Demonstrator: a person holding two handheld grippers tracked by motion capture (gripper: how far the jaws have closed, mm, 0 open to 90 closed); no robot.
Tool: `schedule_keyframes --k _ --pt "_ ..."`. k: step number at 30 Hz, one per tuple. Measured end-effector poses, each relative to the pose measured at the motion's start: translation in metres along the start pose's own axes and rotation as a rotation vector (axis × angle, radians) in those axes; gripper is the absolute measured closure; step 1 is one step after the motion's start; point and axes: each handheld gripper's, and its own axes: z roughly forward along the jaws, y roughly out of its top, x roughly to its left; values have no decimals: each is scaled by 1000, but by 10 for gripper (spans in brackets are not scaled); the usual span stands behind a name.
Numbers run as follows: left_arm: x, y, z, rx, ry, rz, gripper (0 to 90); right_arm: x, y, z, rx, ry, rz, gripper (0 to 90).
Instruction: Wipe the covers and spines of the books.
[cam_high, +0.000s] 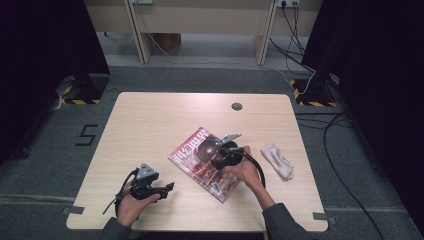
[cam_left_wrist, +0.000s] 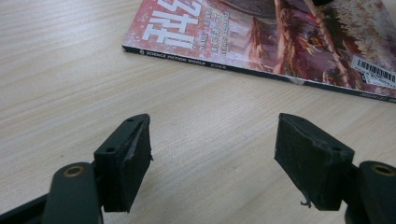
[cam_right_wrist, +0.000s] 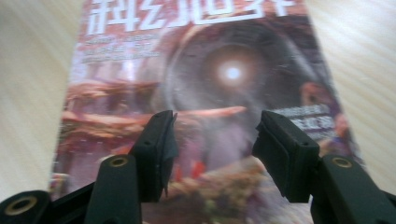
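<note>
We held the left gripper (cam_high: 169, 187) low over the bare table (cam_high: 150, 125), its jaws spread wide with nothing between them. Farther in, our right gripper (cam_right_wrist: 212, 140) hovered over the magazine (cam_high: 205, 162), which lay flat at the table's centre; its jaws stood apart, gripping nothing. A white cloth (cam_high: 277, 161) lay just beyond the magazine's right edge.

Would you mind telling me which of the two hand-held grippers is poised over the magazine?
The right hand-held gripper: it is over the magazine cover, jaws open, while the left hand-held gripper is over bare table.
</note>
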Motion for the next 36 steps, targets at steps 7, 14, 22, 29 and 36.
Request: schedule_keyframes --k 7,14,22,29,36 --pt "-2 0 -1 -3 -4 4 267 -21 -13 -8 -20 -41 64 439" --pt "-4 0 -1 1 -6 11 267 -40 -23 -13 -12 -86 111 414" --pt "-7 0 1 7 -13 21 267 -55 -34 -12 11 -101 155 388" --pt "-11 0 3 8 -20 30 269 -57 -37 -11 16 -85 169 382" --pt "-13 0 4 12 -27 39 271 -60 -40 -10 6 -71 196 372"
